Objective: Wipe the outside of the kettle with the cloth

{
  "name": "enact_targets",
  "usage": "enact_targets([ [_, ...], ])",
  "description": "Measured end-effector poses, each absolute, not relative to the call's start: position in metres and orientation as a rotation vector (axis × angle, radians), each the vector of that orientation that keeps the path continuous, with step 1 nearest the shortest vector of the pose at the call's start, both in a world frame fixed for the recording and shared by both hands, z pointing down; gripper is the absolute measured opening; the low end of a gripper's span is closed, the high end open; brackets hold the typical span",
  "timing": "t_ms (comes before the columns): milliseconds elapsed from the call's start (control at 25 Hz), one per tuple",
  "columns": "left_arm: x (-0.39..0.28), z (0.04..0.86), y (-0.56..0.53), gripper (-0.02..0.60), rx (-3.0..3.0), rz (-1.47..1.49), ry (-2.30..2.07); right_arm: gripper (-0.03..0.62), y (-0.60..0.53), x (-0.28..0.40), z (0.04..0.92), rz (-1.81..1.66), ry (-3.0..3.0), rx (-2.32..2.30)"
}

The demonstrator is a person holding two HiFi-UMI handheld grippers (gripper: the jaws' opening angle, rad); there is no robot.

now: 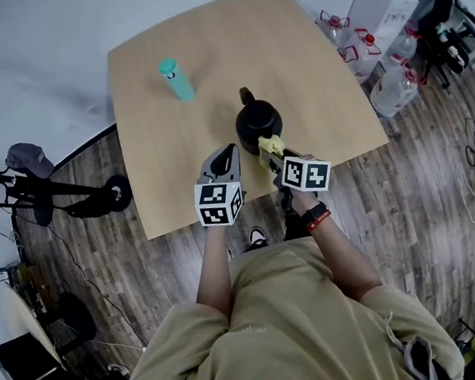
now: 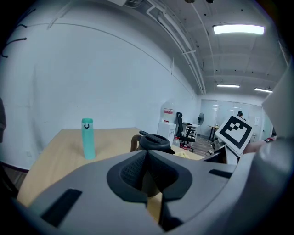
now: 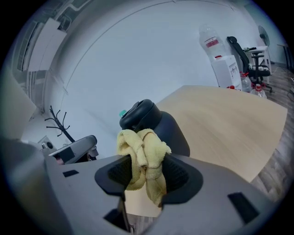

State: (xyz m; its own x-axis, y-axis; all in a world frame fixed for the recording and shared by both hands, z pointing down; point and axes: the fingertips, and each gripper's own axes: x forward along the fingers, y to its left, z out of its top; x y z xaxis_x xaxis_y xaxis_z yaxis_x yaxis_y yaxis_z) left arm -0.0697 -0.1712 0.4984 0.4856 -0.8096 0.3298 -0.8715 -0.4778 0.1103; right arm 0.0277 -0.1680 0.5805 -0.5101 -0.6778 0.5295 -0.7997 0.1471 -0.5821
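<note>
Low and left of centre in the head view, the left gripper [image 1: 228,152] hovers just short of the kettle with its jaws pressed together at the tips and nothing between them; its own view shows this too [image 2: 147,153]. The black kettle [image 1: 258,124] stands at the near middle of the table, handle turned away from the person. Just right of it, the right gripper [image 1: 273,154] pinches a bunched yellow cloth [image 1: 270,145] at the kettle's near right flank. Whether the cloth already touches the wall cannot be told.

To wipe well, the wad likely needs firm pressure against the curved side in sweeps around the body. The empty left gripper could brace the kettle from the opposite side so it does not slide or turn.

The table [image 1: 206,53] is pale, smooth wood, bare apart from a teal bottle [image 1: 176,78] at upper left, well apart from the kettle. Dark plank flooring surrounds it: a stand with a cap [image 1: 27,156] at far left, water jugs [image 1: 395,84] at upper right.
</note>
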Motion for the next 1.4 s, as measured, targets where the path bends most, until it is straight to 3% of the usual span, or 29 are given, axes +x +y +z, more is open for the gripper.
enact_targets([
  [1400,-0.05,0.508,-0.237,0.025,2.324,0.305,-1.618,0.192,-0.288,0.118,0.591,0.654,-2.296,1.147],
])
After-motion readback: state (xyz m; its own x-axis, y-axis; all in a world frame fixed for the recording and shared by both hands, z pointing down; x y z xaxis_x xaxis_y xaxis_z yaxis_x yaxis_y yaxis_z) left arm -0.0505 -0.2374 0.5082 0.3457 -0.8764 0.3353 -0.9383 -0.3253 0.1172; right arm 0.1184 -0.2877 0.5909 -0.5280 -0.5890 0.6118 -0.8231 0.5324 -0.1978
